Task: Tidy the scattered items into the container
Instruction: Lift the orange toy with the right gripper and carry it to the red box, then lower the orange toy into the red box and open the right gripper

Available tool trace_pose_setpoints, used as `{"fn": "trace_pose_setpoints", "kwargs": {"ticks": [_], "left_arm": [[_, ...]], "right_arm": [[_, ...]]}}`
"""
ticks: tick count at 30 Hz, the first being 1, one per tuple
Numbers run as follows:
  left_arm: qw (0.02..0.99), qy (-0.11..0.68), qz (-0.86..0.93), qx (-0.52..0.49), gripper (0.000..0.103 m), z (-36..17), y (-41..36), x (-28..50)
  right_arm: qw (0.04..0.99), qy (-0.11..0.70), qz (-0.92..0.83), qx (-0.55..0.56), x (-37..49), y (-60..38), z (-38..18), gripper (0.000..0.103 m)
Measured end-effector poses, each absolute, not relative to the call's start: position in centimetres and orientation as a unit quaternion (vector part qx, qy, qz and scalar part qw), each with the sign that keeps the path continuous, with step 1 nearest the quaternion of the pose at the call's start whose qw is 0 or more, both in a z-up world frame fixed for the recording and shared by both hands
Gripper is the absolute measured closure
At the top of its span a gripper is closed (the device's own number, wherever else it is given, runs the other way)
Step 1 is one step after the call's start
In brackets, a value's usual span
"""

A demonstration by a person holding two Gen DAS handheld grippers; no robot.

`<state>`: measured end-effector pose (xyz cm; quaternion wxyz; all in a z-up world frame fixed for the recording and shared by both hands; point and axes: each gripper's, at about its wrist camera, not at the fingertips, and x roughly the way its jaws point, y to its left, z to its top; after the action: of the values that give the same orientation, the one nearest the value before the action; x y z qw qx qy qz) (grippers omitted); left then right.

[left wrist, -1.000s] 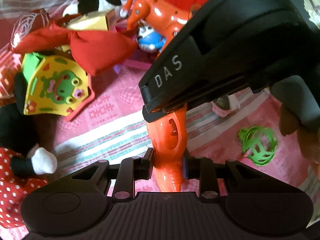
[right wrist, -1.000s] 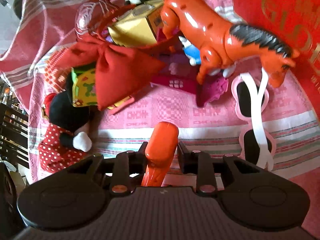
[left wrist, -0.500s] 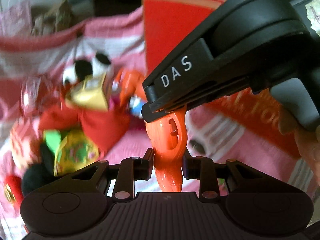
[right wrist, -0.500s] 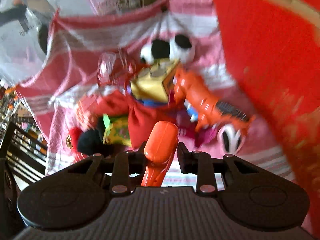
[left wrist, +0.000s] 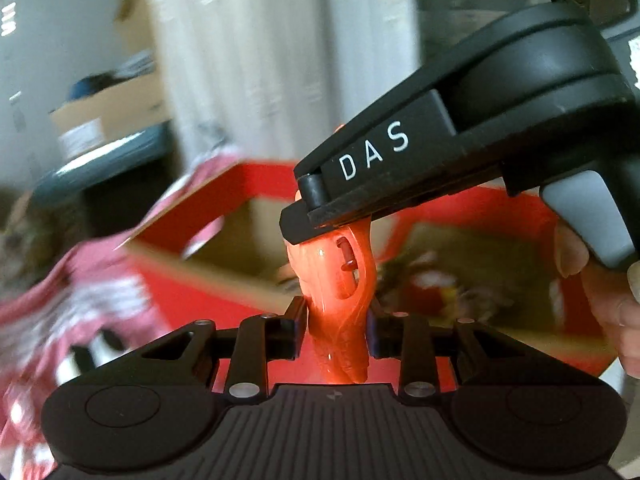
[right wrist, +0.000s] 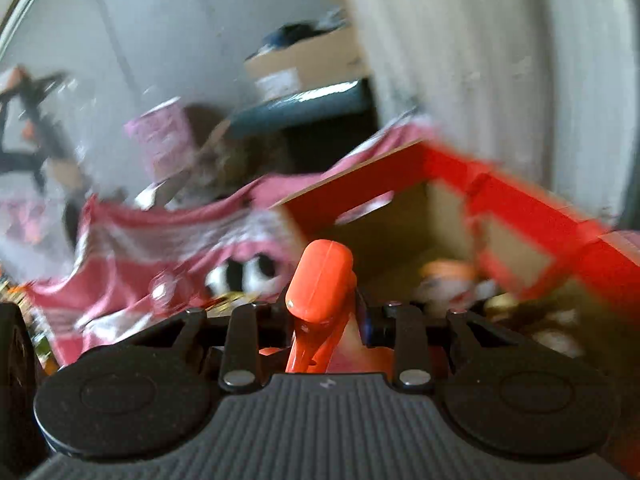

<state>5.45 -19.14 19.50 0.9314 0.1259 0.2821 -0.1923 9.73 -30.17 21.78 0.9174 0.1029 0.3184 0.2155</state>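
Both grippers hold one glossy orange plastic toy (left wrist: 338, 280), a moulded, elongated piece with a slot in its side, and the red cardboard box (left wrist: 192, 208) with its plain brown inside serves as landmark. Left gripper (left wrist: 335, 330): jaws narrowly parted, pads pressed on either side of the toy's lower, tapered end. Right gripper (right wrist: 322, 326): jaws likewise narrowly parted, closed on the toy's other end, whose rounded orange tip (right wrist: 324, 276) sticks up past the fingers. In the left wrist view the right gripper's black body, lettered "DAS", crosses above the toy, with a person's fingers (left wrist: 612, 300) on its grey trigger. The toy hangs in front of and above the box's open top. Blurred toys lie inside the box. A pink-and-white striped cloth (right wrist: 132, 248) lies left of the box.
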Motion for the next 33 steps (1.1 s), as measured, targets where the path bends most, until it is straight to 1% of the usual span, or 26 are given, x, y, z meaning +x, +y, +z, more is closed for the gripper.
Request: {"fn": "trace_pose_setpoints", "kwargs": {"ticks": [3, 8, 10, 11, 12, 14, 15, 16, 18, 26, 33], "left_arm": [[0.918, 0.292, -0.234, 0.131, 0.074, 19.1, -23.3, 7.7], [0.896, 0.322, -0.262, 0.158, 0.074, 16.8, -29.1, 9.9], [0.89, 0.338, -0.259, 0.164, 0.074, 15.6, -30.3, 10.6], [0.888, 0.344, -0.256, 0.164, 0.056, 15.2, -30.4, 10.9], [0.888, 0.35, -0.252, 0.159, 0.051, 15.0, -30.5, 11.2], [0.895, 0.347, -0.235, 0.153, 0.019, 14.9, -30.1, 11.6], [0.9, 0.341, -0.227, 0.151, 0.014, 14.9, -29.7, 11.6], [0.903, 0.335, -0.221, 0.151, 0.011, 15.0, -29.5, 11.6], [0.906, 0.336, -0.208, 0.152, 0.011, 15.2, -28.3, 12.3], [0.909, 0.345, -0.176, 0.155, 0.011, 16.5, -26.1, 11.7], [0.909, 0.337, -0.186, 0.16, 0.011, 16.8, -24.5, 10.2]], "right_arm": [[0.925, 0.319, 0.179, 0.107, 10.2, -34.3, 21.6, 0.069], [0.92, 0.344, 0.135, 0.129, 11.3, -39.2, 18.8, 0.069], [0.916, 0.355, 0.127, 0.135, 11.7, -40.2, 17.7, 0.067], [0.914, 0.36, 0.124, 0.136, 11.9, -40.5, 17.4, 0.064], [0.914, 0.363, 0.119, 0.136, 12.0, -40.8, 16.9, 0.045], [0.917, 0.356, 0.114, 0.137, 12.3, -41.1, 16.8, 0.024], [0.92, 0.349, 0.115, 0.137, 12.3, -41.1, 16.6, 0.025], [0.921, 0.344, 0.116, 0.138, 12.2, -41.4, 16.6, 0.025], [0.923, 0.337, 0.118, 0.143, 11.9, -41.8, 16.6, 0.022], [0.918, 0.339, 0.135, 0.157, 12.3, -40.5, 15.9, 0.022], [0.917, 0.341, 0.14, 0.156, 11.9, -38.9, 16.1, 0.022]]}}
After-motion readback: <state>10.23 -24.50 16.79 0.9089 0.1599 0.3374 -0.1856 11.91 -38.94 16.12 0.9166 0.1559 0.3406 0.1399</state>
